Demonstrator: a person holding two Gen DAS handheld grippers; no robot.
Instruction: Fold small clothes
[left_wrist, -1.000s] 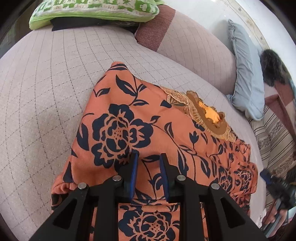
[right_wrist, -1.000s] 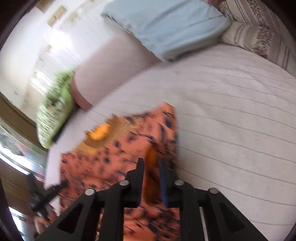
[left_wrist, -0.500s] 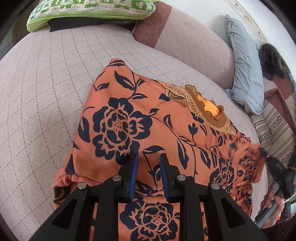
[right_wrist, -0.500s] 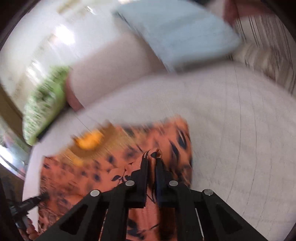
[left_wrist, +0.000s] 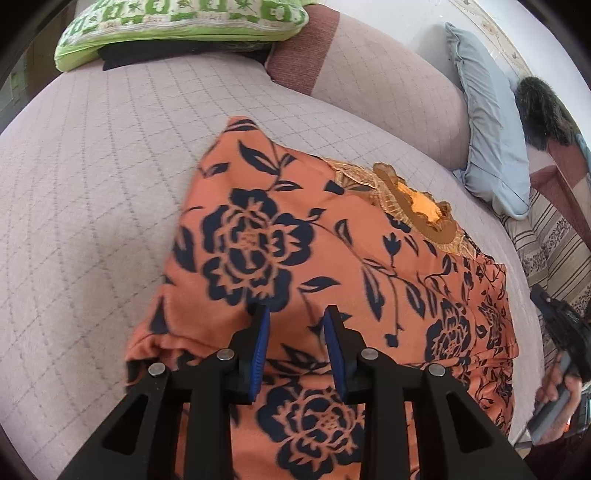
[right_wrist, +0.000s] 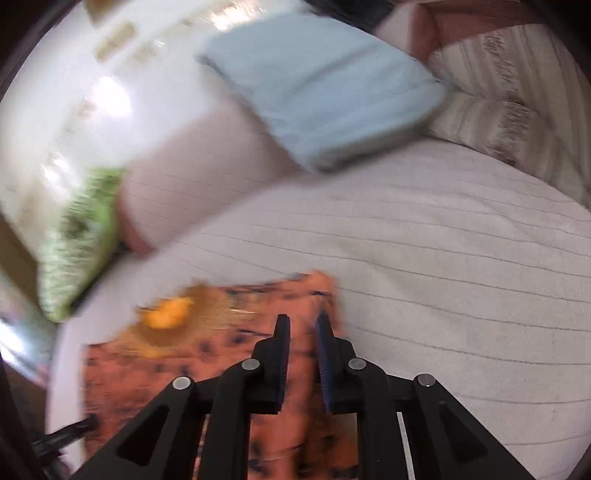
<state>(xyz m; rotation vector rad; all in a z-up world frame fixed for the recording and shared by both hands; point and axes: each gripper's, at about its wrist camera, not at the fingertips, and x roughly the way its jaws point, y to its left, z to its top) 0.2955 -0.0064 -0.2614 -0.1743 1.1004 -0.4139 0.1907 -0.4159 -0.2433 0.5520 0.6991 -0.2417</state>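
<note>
The left tongs (left_wrist: 295, 317) hover with jaws apart over the orange floral garment (left_wrist: 295, 229), holding nothing. The right tongs (right_wrist: 302, 325), also parted and empty, sit at its right edge. The garment lies spread on the bed (left_wrist: 92, 166), neckline (left_wrist: 413, 199) toward the far blue pillow (left_wrist: 491, 140); nothing blocks either side.

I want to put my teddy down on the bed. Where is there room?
Bare bedspread lies left of the orange dress, below the green pillow. More is free right of the dress, before the blue pillow. The middle is crowded: the dress and both open grippers.
</note>
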